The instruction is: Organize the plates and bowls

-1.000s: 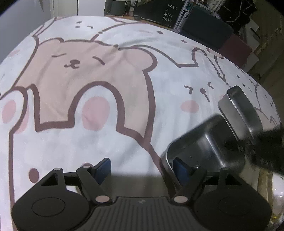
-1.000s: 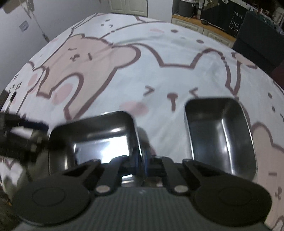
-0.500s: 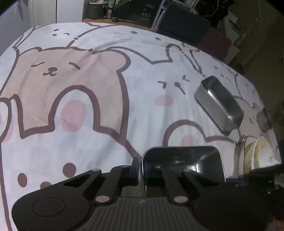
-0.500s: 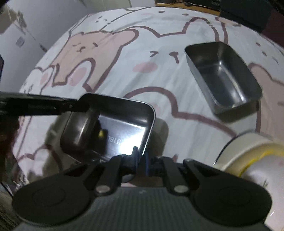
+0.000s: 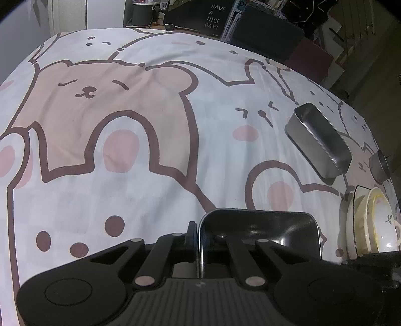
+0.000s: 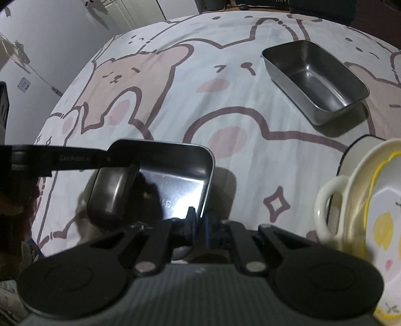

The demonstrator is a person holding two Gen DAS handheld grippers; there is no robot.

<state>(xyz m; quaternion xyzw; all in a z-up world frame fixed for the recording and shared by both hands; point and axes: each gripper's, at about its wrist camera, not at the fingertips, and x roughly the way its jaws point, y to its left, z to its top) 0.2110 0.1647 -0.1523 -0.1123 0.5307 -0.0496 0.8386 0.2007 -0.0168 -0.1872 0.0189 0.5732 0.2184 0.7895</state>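
Observation:
A steel tray [image 5: 260, 230] [image 6: 175, 175] is held between both grippers just over the cartoon bear cloth [image 5: 150, 125], and its shadow lies under it. My left gripper [image 5: 198, 233] is shut on the tray's left wall. In the right wrist view it shows as a black arm [image 6: 62, 160] reaching the tray's far left corner. My right gripper [image 6: 199, 220] is shut on the tray's near right wall. A second steel tray [image 5: 318, 140] [image 6: 315, 80] sits empty on the cloth, farther off to the right.
A stack of white and yellow ceramic dishes [image 5: 371, 220] [image 6: 376, 200] stands close on the right, with a cream mug handle [image 6: 328, 208] beside it. A small metal bowl [image 5: 379, 163] lies beyond. Dark furniture and a sign [image 5: 213, 18] line the far edge.
My left gripper was open beside the tray and has shut on its wall. The right gripper has carried the tray sideways, and the dish stack has come into view.

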